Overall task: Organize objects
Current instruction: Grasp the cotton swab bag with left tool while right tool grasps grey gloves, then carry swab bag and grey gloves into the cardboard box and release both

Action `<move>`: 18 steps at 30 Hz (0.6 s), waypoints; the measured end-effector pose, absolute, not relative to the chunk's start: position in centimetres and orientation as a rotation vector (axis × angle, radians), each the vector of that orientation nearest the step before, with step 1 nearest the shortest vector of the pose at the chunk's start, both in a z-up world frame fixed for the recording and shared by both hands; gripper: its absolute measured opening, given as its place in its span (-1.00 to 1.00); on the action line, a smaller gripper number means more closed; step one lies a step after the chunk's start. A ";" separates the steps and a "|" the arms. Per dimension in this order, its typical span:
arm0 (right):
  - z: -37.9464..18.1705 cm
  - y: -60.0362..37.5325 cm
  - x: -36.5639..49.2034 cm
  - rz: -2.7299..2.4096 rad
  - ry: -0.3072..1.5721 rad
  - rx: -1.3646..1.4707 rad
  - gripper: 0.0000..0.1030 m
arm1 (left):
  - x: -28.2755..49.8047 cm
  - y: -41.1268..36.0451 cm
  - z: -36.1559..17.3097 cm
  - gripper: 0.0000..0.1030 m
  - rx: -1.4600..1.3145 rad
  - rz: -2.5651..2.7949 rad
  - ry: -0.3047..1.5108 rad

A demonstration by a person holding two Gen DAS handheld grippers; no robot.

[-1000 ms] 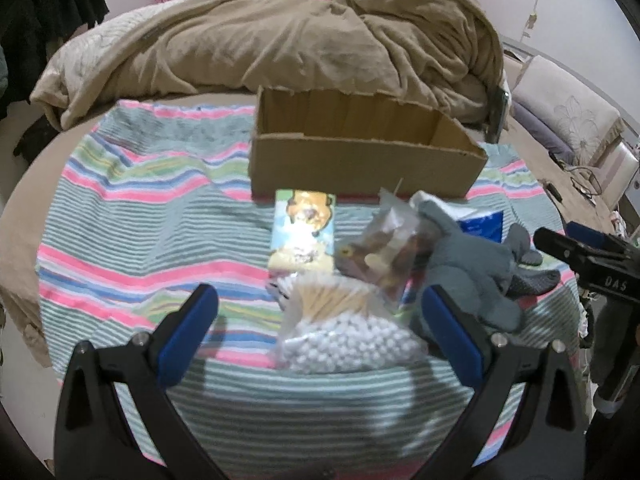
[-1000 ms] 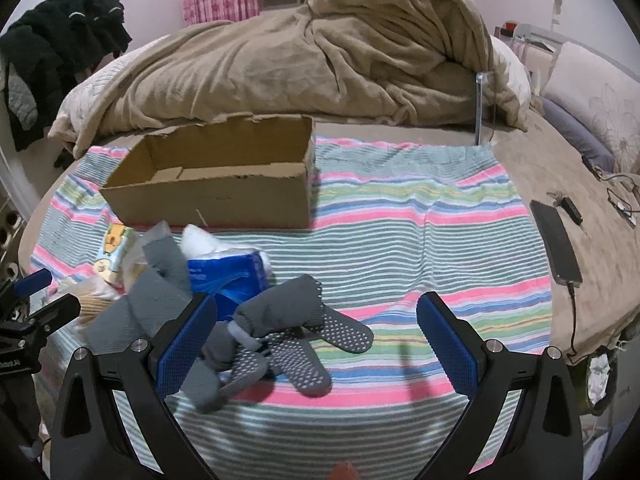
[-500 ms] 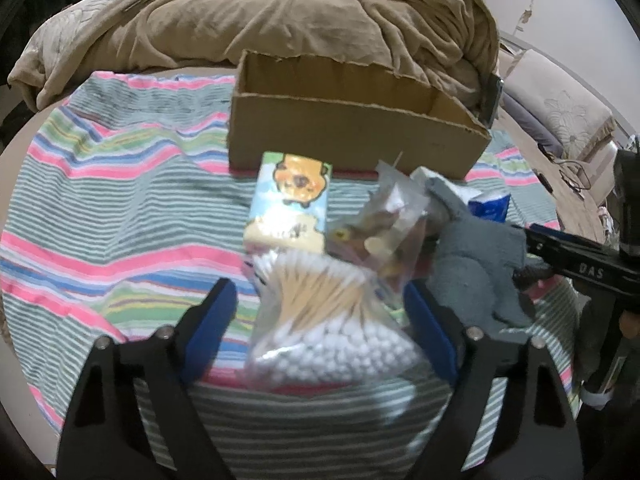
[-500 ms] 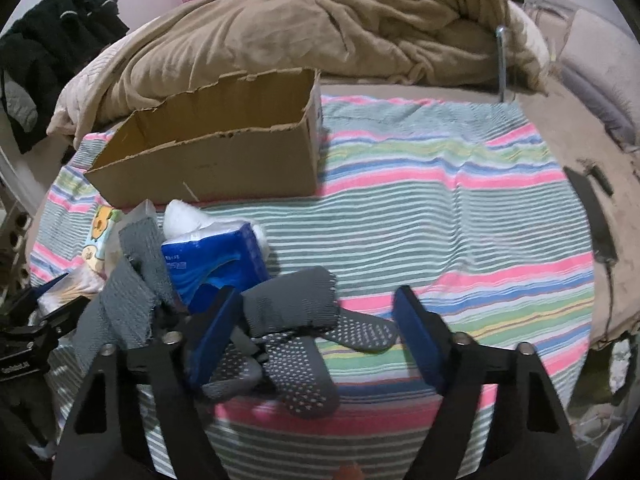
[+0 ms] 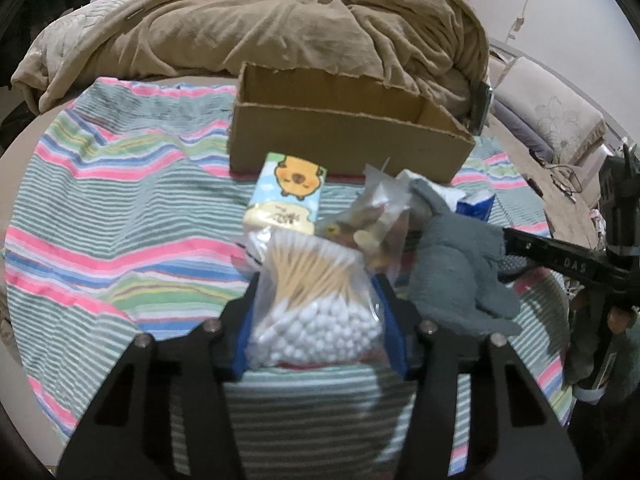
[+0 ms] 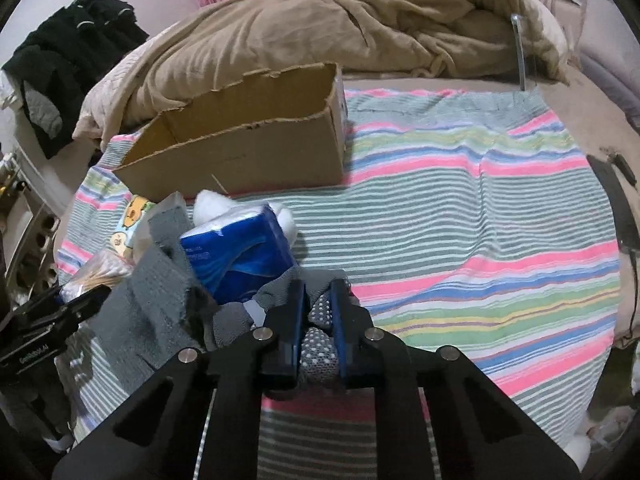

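Striped bed cloth, box upper centre: left gripper just clamped swab bag, right gripper clamped sock; boxing likely next.

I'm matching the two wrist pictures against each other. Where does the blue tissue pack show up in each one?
Left wrist: the blue tissue pack peeks out at centre right, mostly hidden behind the grey socks.
Right wrist: it lies left of centre, just beyond the right gripper.
Shared landmark: the cardboard box, behind the pack in both.
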State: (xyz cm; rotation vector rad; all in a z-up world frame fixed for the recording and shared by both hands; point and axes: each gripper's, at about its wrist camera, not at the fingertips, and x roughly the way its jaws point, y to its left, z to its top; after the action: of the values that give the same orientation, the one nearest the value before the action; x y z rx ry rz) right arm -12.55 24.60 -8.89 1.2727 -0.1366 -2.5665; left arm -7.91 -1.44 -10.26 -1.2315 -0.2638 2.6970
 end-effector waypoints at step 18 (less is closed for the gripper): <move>-1.9 24.7 -11.6 -2.701 -0.030 1.017 -0.75 | -7.1 -1.6 -5.2 -0.01 -1.074 2.757 -0.264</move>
State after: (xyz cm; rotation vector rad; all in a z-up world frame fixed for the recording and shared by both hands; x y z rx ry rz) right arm -11.58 24.73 -1.91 1.0168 -0.0298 -2.7009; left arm -7.09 -1.65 -5.23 -1.0738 -0.2640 2.7570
